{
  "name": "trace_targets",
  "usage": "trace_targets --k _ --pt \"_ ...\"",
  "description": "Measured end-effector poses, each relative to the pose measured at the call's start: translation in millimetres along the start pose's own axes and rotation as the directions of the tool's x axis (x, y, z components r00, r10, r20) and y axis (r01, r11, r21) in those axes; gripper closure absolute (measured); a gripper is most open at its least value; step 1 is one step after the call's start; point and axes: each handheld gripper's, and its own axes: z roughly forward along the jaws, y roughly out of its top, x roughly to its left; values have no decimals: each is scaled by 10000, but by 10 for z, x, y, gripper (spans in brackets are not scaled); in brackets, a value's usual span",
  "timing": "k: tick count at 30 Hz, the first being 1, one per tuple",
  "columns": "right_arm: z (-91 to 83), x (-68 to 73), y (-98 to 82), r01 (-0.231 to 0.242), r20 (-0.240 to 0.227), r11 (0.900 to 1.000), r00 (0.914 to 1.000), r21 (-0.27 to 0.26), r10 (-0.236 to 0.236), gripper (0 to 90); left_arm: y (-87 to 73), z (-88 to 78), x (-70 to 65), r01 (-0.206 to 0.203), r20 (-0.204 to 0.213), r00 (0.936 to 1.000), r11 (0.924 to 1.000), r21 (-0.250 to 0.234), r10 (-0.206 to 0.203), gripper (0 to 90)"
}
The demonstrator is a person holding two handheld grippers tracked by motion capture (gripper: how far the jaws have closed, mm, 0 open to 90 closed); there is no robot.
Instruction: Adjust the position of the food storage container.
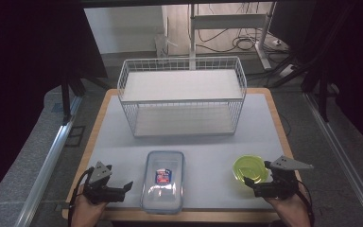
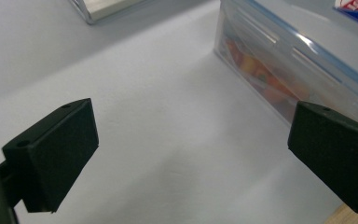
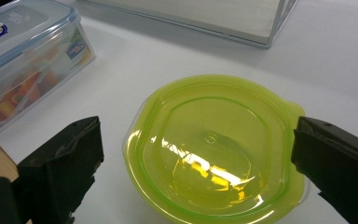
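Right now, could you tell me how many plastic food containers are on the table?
2: a clear lidded box at the near middle, and a green bowl at the near right. The wire basket behind looks empty.

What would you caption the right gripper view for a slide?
Open right gripper poised over an empty yellow-green bowl, with a lidded clear food container beside it.
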Motion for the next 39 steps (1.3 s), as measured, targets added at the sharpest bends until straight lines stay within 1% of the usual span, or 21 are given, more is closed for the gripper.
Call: trace_targets --k 4,7,11,14,16,17,18,19,20,21,22,23,26,28,30,31,32,33,34,38,39 --pt "-9 -1 2 -88 27 9999 10000 -79 88 40 15 -18 -19 -58 215 9997 9997 -234 64 12" --pt "-16 12 11 -108 64 9999 9999 -112 108 57 22 -27 -31 -81 197 9998 9994 -335 88 22" --pt "-13 21 16 -157 136 9998 9998 -92 158 83 33 -55 -58 -277 76 9996 9983 -520 281 60" --pt "-20 40 27 -88 204 9999 9998 -95 90 115 36 -66 -75 -382 200 9990 9977 -557 393 120" --pt "-29 58 37 38 233 9999 9997 -126 -35 135 35 -65 -85 -437 499 9977 9979 -474 461 190" --pt "-34 66 42 66 223 9999 9997 -121 -64 147 35 -61 -93 -448 816 9955 9983 -380 478 231" --pt "-40 79 47 140 198 9998 9997 -115 -138 164 36 -58 -99 -456 982 9940 9984 -324 486 285" --pt "-42 86 51 177 197 9998 9997 -117 -174 171 36 -58 -99 -456 982 9940 9984 -324 486 321" --pt "-49 101 57 225 196 9997 9996 -113 -223 187 38 -48 -123 -575 1370 9888 9982 -142 589 399" --pt "-51 106 59 263 201 9996 9995 -116 -260 198 37 -47 -144 -720 1574 9849 9974 -83 724 441" --pt "-59 119 65 312 184 9994 9994 -144 -309 211 38 -44 -157 -809 1776 9809 9967 6 795 511" --pt "-68 130 71 314 181 9993 9994 -188 -311 223 37 -42 -167 -894 1860 9787 9960 71 865 563" --pt "-97 173 94 427 163 9987 9990 -274 -422 265 20 -49 -215 -1303 2306 9651 9914 112 1243 745" --pt "-114 215 109 536 122 9980 9985 -321 -532 285 17 -42 -243 -1431 2603 9562 9896 164 1339 840" --pt "-118 259 125 717 3 9971 9974 -253 -718 290 9 -33 -284 -1483 2886 9478 9887 220 1357 892" --pt "-116 281 130 790 -57 9965 9968 -256 -792 296 5 -27 -308 -1526 2989 9445 9878 316 1363 900" --pt "-112 303 133 829 -177 9962 9964 -249 -834 300 -1 -24 -333 -1673 3019 9419 9850 417 1472 900" --pt "-105 325 136 879 -273 9958 9957 -236 -885 302 -8 -23 -357 -1807 2931 9430 9821 528 1578 900" --pt "-98 349 139 926 -348 9954 9950 -237 -934 304 -17 -22 -374 -1869 2935 9422 9806 595 1618 900" --pt "-75 445 147 1308 -557 9912 9897 -181 -1317 322 -71 -27 -426 -1805 3171 9369 9804 787 1471 900" --pt "-75 445 147 1308 -557 9912 9897 -181 -1317 322 -71 -27 -426 -1805 3171 9369 9804 787 1471 900"
